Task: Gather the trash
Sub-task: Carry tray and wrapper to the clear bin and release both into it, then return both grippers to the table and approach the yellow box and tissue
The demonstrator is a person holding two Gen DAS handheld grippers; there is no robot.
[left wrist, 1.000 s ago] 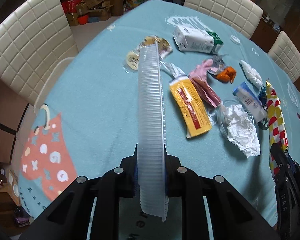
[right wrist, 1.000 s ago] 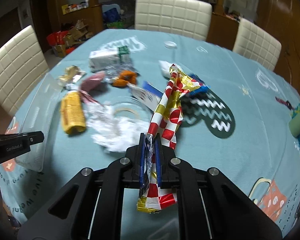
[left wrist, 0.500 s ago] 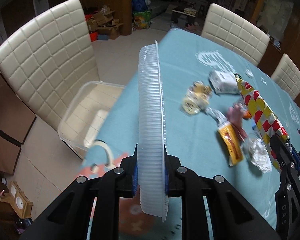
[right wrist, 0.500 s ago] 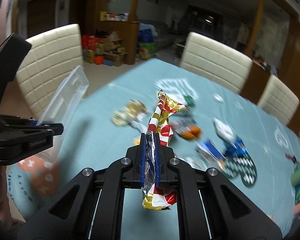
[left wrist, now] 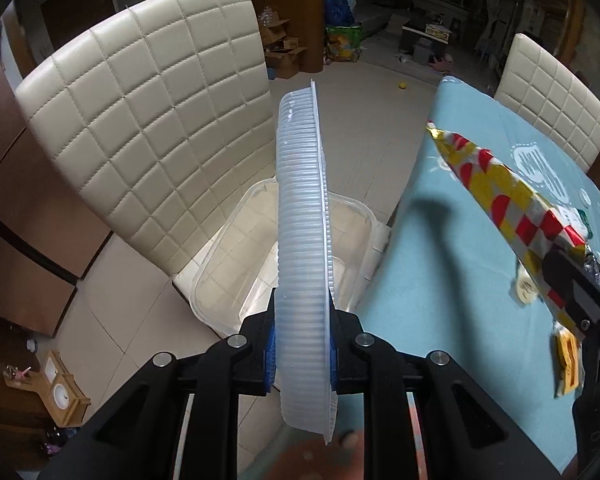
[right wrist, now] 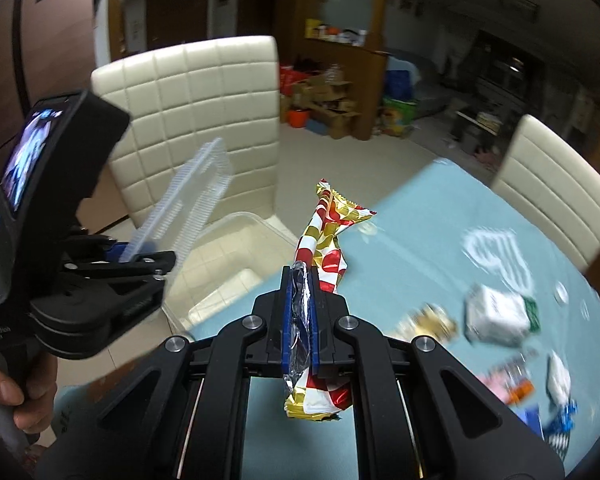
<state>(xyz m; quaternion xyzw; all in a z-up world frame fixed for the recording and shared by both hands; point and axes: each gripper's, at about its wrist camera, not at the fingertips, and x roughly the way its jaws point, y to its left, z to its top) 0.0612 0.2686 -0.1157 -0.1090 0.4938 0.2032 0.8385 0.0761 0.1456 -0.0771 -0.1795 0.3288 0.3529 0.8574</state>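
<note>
My left gripper (left wrist: pixel 302 340) is shut on a clear ribbed plastic tray (left wrist: pixel 302 216), held on edge above a clear plastic bin (left wrist: pixel 236 280) that rests on a cream chair seat beside the table. In the right wrist view the same tray (right wrist: pixel 188 204) sticks up from the left gripper (right wrist: pixel 140 254). My right gripper (right wrist: pixel 300 316) is shut on a red, gold and white foil wrapper (right wrist: pixel 326 232), hanging over the table's edge near the bin (right wrist: pixel 236 256). That wrapper (left wrist: pixel 504 188) also shows at the right of the left wrist view.
The teal tablecloth (right wrist: pixel 420 240) carries more litter at the right: a white carton (right wrist: pixel 500 316), a gold wrapper (right wrist: pixel 432 322) and small blurred scraps. Cream quilted chairs (left wrist: pixel 140 120) ring the table. Cardboard boxes (right wrist: pixel 328 96) and a wooden cabinet stand on the tiled floor behind.
Both grippers have swung left off the middle of the table to the chair and bin, each still carrying its item. The litter has slid to the right of both views.
</note>
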